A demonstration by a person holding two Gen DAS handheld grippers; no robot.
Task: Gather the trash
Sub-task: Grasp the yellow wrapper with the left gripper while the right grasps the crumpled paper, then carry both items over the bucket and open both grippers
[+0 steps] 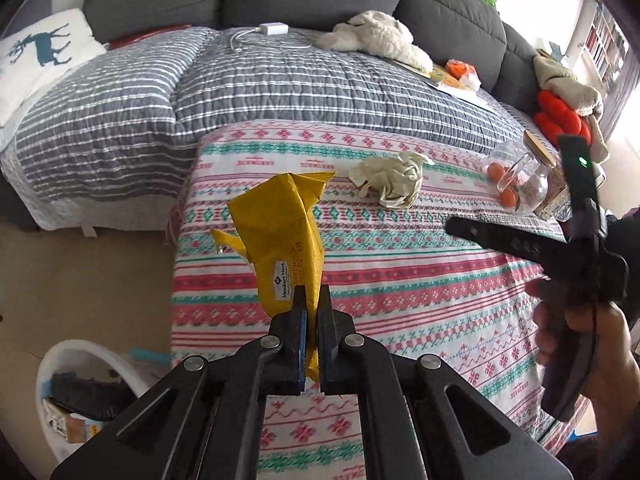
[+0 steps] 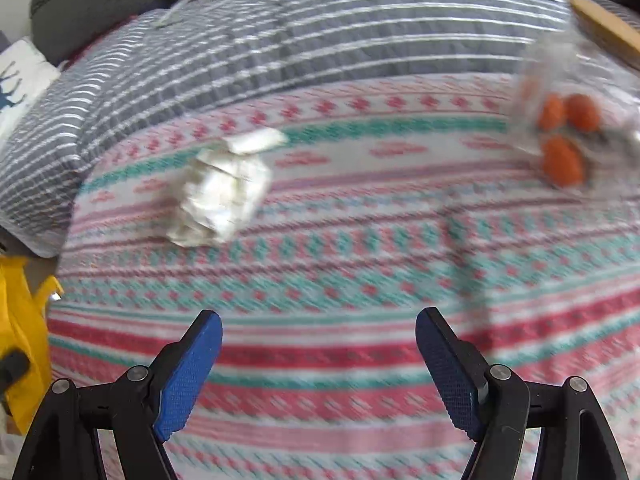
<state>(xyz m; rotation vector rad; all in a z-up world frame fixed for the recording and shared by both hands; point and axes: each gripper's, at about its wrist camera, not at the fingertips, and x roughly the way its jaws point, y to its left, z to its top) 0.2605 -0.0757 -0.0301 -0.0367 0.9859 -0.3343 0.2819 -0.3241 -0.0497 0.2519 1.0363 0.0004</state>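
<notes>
The left gripper (image 1: 311, 312) is pinching the lower end of a crumpled yellow wrapper (image 1: 282, 236), which is standing up toward 12 o'clock above the patterned blanket (image 1: 400, 280). A crumpled white paper (image 1: 390, 179) is lying on the blanket at about 1 o'clock from the wrapper. The right gripper (image 2: 319, 344) is hovering over the blanket with its jaws spread wide, the paper (image 2: 222, 196) lying at its 11 o'clock. A white bin (image 1: 80, 392) is sitting at 7 o'clock in the left view.
</notes>
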